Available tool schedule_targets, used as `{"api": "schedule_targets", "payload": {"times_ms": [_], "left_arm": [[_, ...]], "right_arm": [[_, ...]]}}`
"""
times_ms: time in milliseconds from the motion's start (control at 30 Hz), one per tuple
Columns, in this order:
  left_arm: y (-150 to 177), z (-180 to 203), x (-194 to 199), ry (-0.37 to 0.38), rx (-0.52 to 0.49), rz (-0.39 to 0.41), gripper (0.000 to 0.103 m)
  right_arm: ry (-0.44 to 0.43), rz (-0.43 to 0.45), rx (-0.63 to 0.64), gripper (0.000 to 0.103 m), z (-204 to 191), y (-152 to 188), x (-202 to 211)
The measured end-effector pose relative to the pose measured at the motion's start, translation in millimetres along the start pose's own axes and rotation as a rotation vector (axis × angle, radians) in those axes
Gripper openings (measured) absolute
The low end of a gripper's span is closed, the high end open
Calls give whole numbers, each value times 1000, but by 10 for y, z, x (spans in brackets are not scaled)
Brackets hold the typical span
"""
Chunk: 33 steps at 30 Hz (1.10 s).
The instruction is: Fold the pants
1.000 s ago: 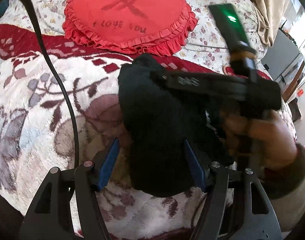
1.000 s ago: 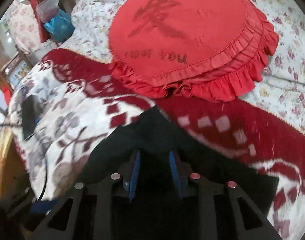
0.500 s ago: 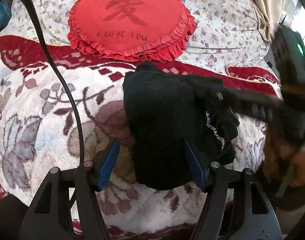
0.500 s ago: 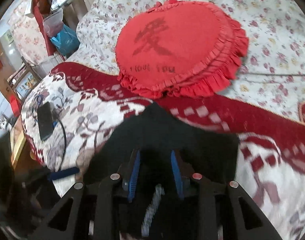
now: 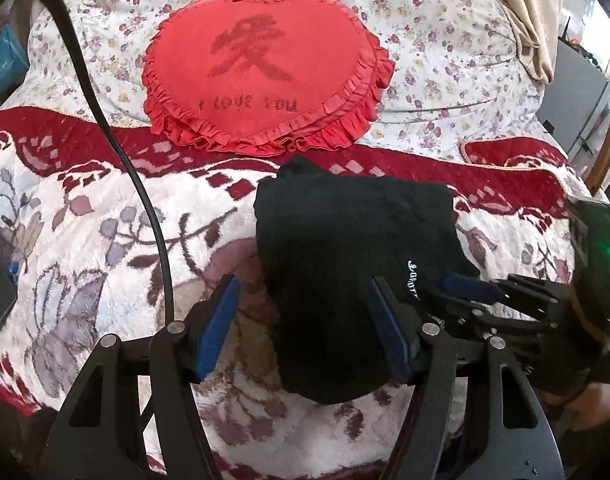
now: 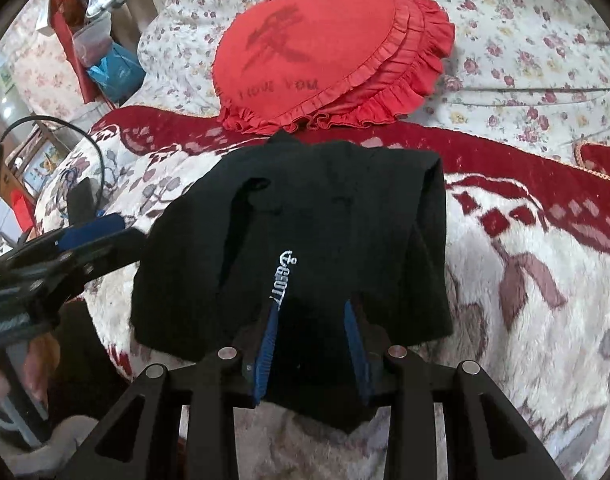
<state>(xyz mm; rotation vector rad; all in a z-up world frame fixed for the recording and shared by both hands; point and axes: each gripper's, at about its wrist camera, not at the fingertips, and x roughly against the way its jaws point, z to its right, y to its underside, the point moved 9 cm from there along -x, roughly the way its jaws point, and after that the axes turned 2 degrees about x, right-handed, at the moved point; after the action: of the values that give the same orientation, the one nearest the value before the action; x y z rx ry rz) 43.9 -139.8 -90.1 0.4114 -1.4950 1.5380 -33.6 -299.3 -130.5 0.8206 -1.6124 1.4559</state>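
The folded black pants (image 6: 337, 216) are a matt, fuzzy knit cloth with white stitched lettering. Under them the white and red floral bed blanket (image 5: 85, 240) looks plush and shaggy. The red heart-shaped cushion (image 5: 265, 72) is smooth woven cloth with a ruffled edge. The left gripper (image 5: 305, 320) has matt black plastic arms, blue rubbery pads and shiny metal pins

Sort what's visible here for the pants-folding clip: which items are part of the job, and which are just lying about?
Part of the job:
- black pants, folded into a compact bundle on the blanket
- left hand-held gripper, open
- right hand-held gripper, over the bundle's near edge

Just lying about:
- red heart cushion
- black cable
- floral bedding
- beige cloth
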Motion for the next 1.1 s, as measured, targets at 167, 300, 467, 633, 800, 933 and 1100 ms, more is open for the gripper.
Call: {"api": "schedule_targets", "payload": {"times_ms": [167, 300, 467, 633, 800, 933, 1100], "left_arm": [[-52, -11, -48, -16, -2, -1, 66], [-125, -35, -85, -24, 2, 11, 66], [-148, -78, -228, -37, 16, -5, 66], [-63, -145, -403, -40, 32, -44, 67], [-53, -151, -464, -34, 39, -44, 68], [-50, -140, -510, -28, 41, -43, 68], [-41, -143, -540, -19, 55, -45, 69]], "right_arm": [[-3, 29, -32, 34, 63, -89, 161], [28, 89, -52, 39, 161, -230, 285], [48, 67, -88, 40, 270, -261, 155], [49, 17, -109, 40, 336, -142, -34], [31, 19, -105, 43, 375, -118, -76], [35, 19, -97, 46, 383, -104, -105], [35, 19, -99, 49, 373, -99, -107]]}}
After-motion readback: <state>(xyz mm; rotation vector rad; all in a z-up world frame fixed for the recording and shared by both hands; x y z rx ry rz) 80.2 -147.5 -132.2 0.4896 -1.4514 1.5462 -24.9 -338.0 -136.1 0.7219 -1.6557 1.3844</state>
